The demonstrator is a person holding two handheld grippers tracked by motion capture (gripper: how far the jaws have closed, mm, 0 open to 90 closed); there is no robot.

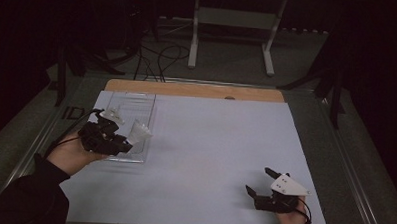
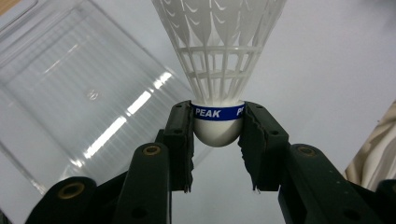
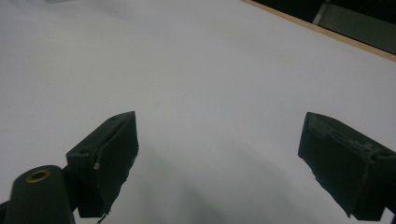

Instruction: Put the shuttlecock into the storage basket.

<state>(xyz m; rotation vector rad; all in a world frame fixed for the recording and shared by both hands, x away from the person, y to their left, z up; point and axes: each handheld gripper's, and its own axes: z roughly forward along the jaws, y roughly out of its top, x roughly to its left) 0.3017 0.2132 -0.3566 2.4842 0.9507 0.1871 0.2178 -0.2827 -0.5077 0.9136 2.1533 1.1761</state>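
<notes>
We've got the left gripper [image 2: 217,140] clamped on the shuttlecock [image 2: 218,60] at its cork, skirt pointing away from us; clear tray [image 1: 131,124] directly beneath; right gripper [image 1: 260,183] spread wide, idle, well apart.

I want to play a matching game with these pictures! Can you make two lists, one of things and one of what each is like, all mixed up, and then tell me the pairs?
Things:
1. shuttlecock
2. clear tray
3. left gripper
4. right gripper

What it is like:
a. jaws wide apart over bare white table
b. white, with a blue band
c. see-through and empty
d. clamped on the rounded cork

Pairs: 1-b, 2-c, 3-d, 4-a
</notes>
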